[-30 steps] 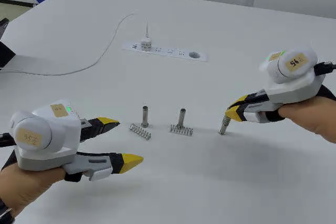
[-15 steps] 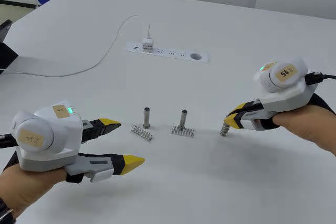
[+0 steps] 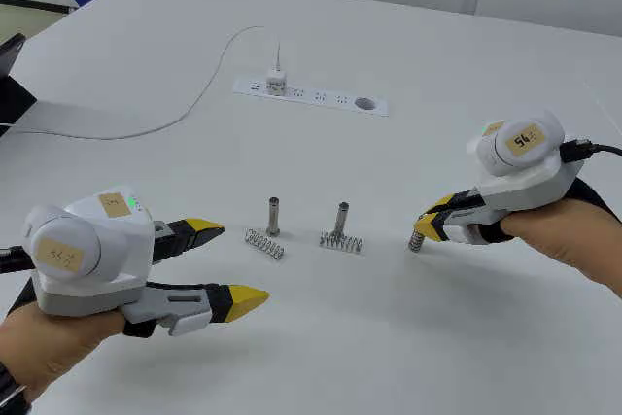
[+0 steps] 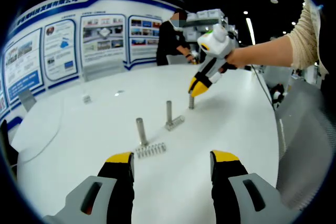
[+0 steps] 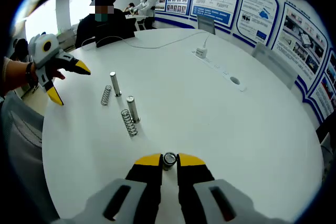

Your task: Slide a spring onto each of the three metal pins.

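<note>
Three metal pins stand on the white table (image 3: pixel 321 337). The left pin (image 3: pixel 273 216) and the middle pin (image 3: pixel 340 219) are bare, each with a spring lying at its foot: one spring (image 3: pixel 263 244) and another (image 3: pixel 342 242). The right pin (image 3: pixel 416 238) carries a spring, and my right gripper (image 3: pixel 428 224) is shut around it from above. The right gripper view has the pin top (image 5: pixel 169 159) between the closed yellow tips of my right gripper (image 5: pixel 169 161). My left gripper (image 3: pixel 228 262) is open and empty, short of the left pin (image 4: pixel 140 129).
A white power strip (image 3: pixel 311 97) with a plugged charger (image 3: pixel 277 78) and its cable lies farther back on the table. People stand beyond the table's far edge in both gripper views. Bare tabletop lies in front of the pins.
My right gripper has sunk lower over the right pin, with the spring pushed down it. My left gripper has stayed put and open.
</note>
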Demonstrator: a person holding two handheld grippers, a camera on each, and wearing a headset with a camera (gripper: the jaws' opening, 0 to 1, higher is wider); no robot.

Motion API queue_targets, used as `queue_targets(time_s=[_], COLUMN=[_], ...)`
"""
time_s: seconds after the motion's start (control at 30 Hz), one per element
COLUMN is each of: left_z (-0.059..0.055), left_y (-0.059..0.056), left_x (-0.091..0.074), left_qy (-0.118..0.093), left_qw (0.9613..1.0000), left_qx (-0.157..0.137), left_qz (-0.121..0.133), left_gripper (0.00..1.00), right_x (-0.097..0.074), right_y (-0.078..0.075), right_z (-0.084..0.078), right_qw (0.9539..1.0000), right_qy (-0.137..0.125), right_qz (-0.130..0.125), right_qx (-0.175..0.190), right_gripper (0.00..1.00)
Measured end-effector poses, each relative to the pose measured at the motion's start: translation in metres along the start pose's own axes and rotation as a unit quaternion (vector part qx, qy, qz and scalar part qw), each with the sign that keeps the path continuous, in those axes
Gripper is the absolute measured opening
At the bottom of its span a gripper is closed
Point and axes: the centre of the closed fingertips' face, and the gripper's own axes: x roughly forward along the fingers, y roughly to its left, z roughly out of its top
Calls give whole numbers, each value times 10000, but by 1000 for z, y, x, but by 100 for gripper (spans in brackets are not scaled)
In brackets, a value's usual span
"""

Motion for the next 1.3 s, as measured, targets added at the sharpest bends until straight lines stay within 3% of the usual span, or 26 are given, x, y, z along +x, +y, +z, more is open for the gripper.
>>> queue_targets(time_s=[0.43, 0.6, 0.8, 1.3], left_z=[0, 1, 3, 3], left_y=[0, 0, 1, 3], left_x=[-1, 0, 0, 0], left_qy=[-21, -21, -37, -29], left_qw=[10000, 10000, 10000, 10000], left_qx=[-8, 8, 19, 17], left_qz=[13, 11, 12, 31], left_gripper=[59, 59, 59, 59], right_x=[-6, -12, -9, 22], right_y=[0, 5, 18, 53], right_z=[7, 20, 35, 33], right_qw=[9998, 9992, 9979, 9934], right_qy=[-144, -282, -440, -174], right_qz=[-84, -69, 130, 648], right_qx=[-73, -277, -453, -935], right_gripper=[19, 20, 20, 19])
